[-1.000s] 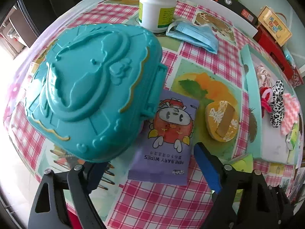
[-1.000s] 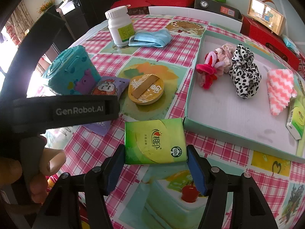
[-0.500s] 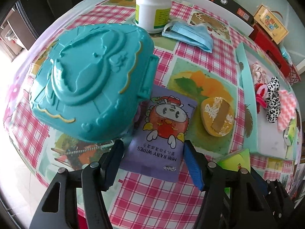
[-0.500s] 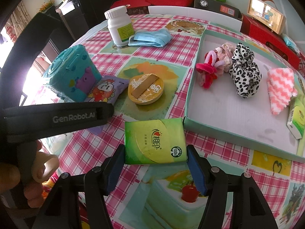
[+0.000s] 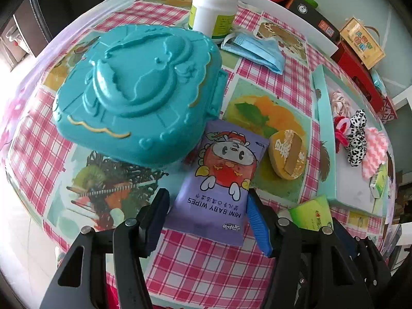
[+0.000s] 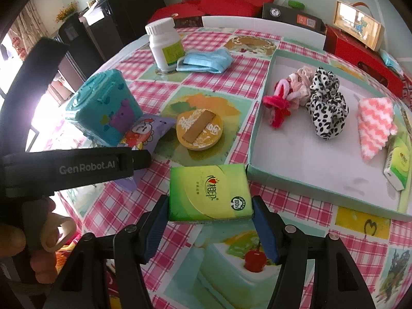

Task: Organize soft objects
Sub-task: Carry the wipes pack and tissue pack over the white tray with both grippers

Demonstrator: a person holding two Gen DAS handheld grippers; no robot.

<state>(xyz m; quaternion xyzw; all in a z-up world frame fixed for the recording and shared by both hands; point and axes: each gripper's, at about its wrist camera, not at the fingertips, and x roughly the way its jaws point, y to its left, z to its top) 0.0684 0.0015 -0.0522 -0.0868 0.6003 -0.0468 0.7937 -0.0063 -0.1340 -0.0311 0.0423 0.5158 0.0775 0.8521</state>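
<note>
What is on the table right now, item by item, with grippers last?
Baby wipes pack: 1, purple, beside teal case, between left fingers.
Tissue pack: 1, green, between right fingers, outside tray.
Tray: 1, pale teal, right side.
Scrunchies: 3, red, beige, leopard, in tray.
Cloth: 1, pink-white, in tray.
Small green box: 1, tray's right edge.
Teal case: 1, left.
Round tin: 1, yellow, centre.
Face mask: 1, blue, by bottle.
Bottle: 1, white, far side.
Left gripper: straddling wipes.
Right gripper: on tissue pack.

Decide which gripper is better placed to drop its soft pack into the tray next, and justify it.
Right. The right gripper brackets the green tissue pack beside the tray's near wall. The left gripper, around the baby wipes, sits farther away.
</note>
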